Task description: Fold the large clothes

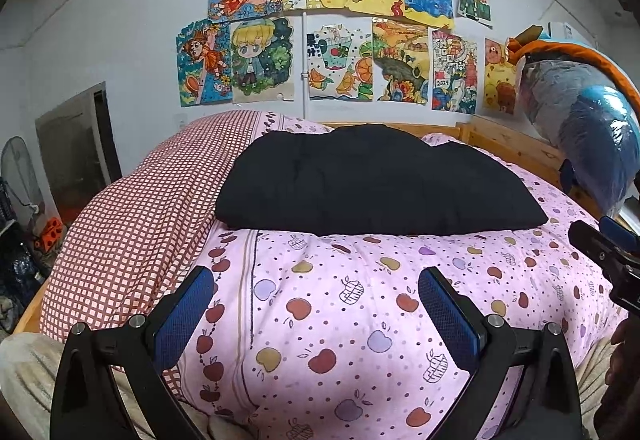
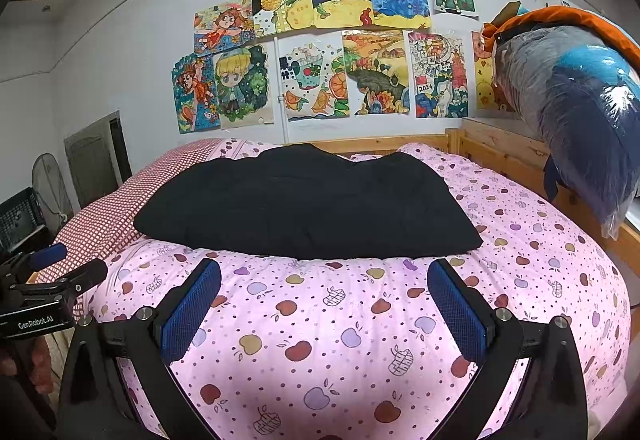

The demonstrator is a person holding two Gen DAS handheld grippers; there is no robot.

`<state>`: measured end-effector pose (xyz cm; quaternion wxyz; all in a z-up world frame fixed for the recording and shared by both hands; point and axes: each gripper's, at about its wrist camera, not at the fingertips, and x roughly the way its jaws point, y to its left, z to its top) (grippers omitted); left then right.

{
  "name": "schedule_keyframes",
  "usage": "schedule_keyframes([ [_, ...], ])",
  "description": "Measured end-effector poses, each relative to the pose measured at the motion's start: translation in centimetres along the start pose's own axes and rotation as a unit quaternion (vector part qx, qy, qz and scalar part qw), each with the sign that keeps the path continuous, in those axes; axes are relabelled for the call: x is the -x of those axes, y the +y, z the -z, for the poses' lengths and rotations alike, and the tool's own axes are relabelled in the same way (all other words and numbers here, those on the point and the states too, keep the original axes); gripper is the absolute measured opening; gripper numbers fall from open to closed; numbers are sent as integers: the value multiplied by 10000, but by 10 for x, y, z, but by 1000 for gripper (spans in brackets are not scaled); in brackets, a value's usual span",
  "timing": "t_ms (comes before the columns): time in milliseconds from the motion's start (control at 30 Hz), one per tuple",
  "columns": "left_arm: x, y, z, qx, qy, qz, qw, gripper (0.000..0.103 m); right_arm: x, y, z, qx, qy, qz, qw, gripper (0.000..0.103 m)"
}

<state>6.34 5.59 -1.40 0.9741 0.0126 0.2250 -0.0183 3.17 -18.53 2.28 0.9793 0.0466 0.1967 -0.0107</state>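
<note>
The pink apple-print quilt [image 1: 340, 320] covers the bed. The folded black garment [image 1: 372, 183] lies flat on the quilt toward the far end, beside the red checked pillow [image 1: 132, 228]. The left gripper [image 1: 316, 304] and the right gripper [image 2: 324, 300] hover above the quilt, fingers spread apart, holding nothing.

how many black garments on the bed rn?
1. A single black garment lies in a flat bundle on the pink apple-print quilt, beyond both open grippers, left and right. Any layers inside it are hidden.
</note>
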Motion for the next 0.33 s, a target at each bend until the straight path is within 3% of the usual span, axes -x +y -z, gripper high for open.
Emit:
schedule_keyframes([
  [333,-4,0,0,1,84,-41,10000,103,0,1,5,-28,24,45,10000,101],
])
